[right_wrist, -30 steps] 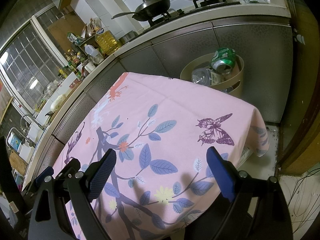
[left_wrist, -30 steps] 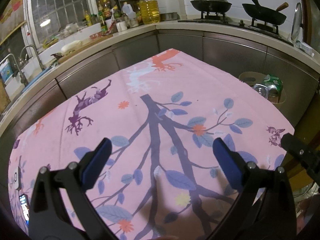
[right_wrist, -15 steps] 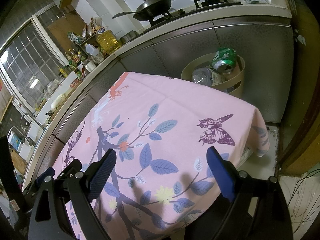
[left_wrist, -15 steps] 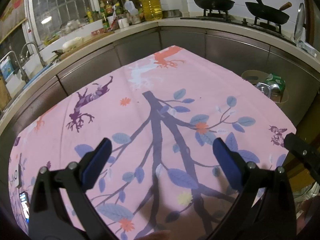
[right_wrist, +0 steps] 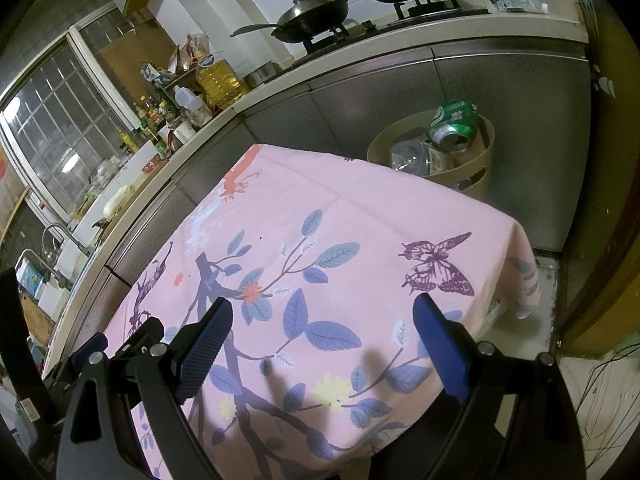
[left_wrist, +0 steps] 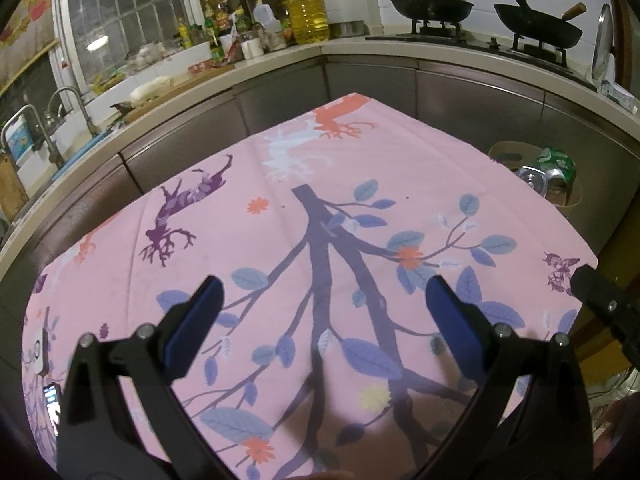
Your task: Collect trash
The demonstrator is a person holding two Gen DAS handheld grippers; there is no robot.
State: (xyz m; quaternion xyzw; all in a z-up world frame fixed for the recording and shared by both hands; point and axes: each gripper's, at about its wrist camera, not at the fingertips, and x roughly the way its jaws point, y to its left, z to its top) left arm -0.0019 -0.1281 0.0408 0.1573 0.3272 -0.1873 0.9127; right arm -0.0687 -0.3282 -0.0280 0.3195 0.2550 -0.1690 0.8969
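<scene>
The left gripper [left_wrist: 322,306] hangs above the pink tablecloth [left_wrist: 360,184] with its blue-padded jaws spread wide and nothing between them. The right gripper [right_wrist: 322,330] is likewise wide apart and empty, poised over the near side of the same tablecloth [right_wrist: 352,216], close to the printed purple butterfly [right_wrist: 438,266]. In the right wrist view the left gripper's black frame shows just beside the right one, at the cloth's near-left edge.

The trash sits beyond the far right corner of the tablecloth, in a round beige waste bin [right_wrist: 482,178] standing on the floor against the grey cabinet fronts [right_wrist: 512,92]. A crushed green can [right_wrist: 454,122] lies on top of the pile, tilted, its open end toward the cloth. Beside it, lower in the bin, is a clear crumpled plastic bottle [right_wrist: 412,158]. From the left wrist view the same bin [left_wrist: 570,198] peeks past the cloth's right edge, with the green can [left_wrist: 558,164] and what looks like a silvery can end [left_wrist: 532,180] next to it, though that part is too small to be sure of.

At the cloth's near-left edge lie a lit phone [left_wrist: 52,398] and a small white object [left_wrist: 39,354]. Behind the cloth, on the counter, two dark woks [left_wrist: 430,2] rest on the stove, and a large bottle of yellow cooking oil [left_wrist: 308,16] stands in the corner.
</scene>
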